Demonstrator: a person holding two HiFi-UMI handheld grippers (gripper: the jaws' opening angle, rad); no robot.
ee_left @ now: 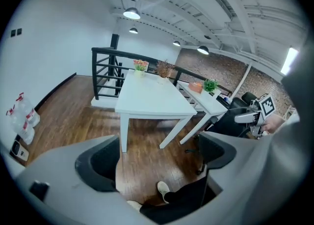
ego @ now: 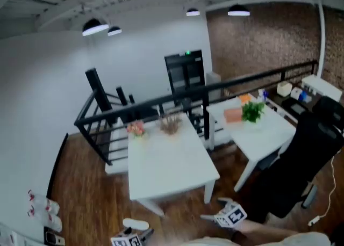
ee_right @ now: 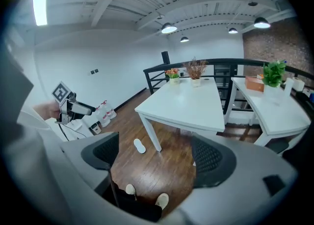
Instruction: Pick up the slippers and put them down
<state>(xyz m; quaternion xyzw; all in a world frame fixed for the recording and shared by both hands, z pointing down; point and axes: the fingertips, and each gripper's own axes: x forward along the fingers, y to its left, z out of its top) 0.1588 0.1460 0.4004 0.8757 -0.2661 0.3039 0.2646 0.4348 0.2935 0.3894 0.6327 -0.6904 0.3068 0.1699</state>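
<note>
Left claw (ee_left: 157, 159) and right claw (ee_right: 156, 155) both stand released, nothing between their jaws (each tilted down toward the floor (ee_right: 122, 118)). One white slipper (ee_right: 140, 146) lies on the floor just beside the white worktop's (ee_right: 191, 106) near leg, apart from both claws

We're looking at a wooden floor (ee_right: 162, 165), one white slipper (ee_right: 140, 146) lying flat just beside the white worktop's (ee_right: 191, 106) leg.
</note>
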